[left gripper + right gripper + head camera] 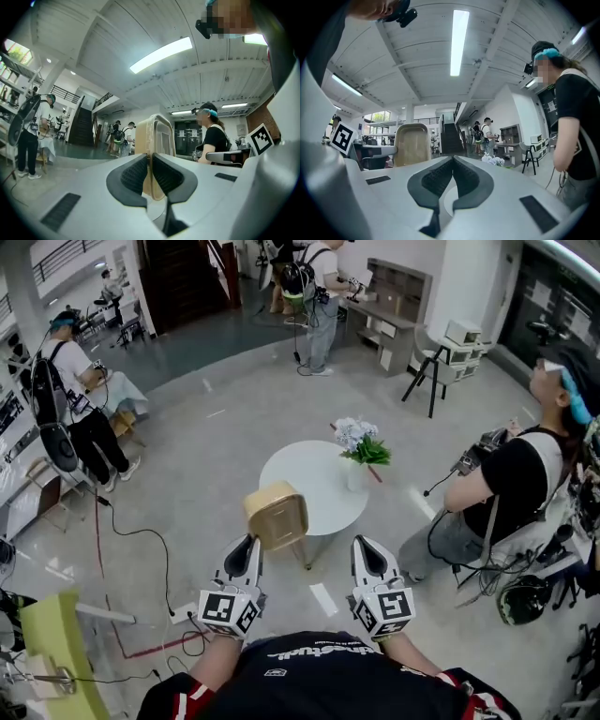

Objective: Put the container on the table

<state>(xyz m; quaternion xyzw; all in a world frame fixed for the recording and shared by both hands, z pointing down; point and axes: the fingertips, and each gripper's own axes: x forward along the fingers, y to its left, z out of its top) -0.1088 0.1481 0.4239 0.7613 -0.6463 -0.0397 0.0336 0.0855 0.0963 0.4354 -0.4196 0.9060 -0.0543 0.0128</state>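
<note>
A tan, see-through plastic container (277, 515) hangs upright in the air just short of the round white table (319, 493). My left gripper (251, 544) is shut on its rim. In the left gripper view the container (159, 136) stands up from between the pads, edge-on, with the left gripper (150, 164) pinching its wall. My right gripper (362, 544) is beside it on the right, shut with nothing in it. In the right gripper view the right gripper (453, 163) has its pads touching, and the container (411, 143) shows to the left.
A vase of white flowers (361, 448) stands on the table's far right side. A seated person (502, 488) is close on the right. Another person (80, 399) stands at the left. Cables (141, 549) lie across the floor, and a green stand (56, 638) is at lower left.
</note>
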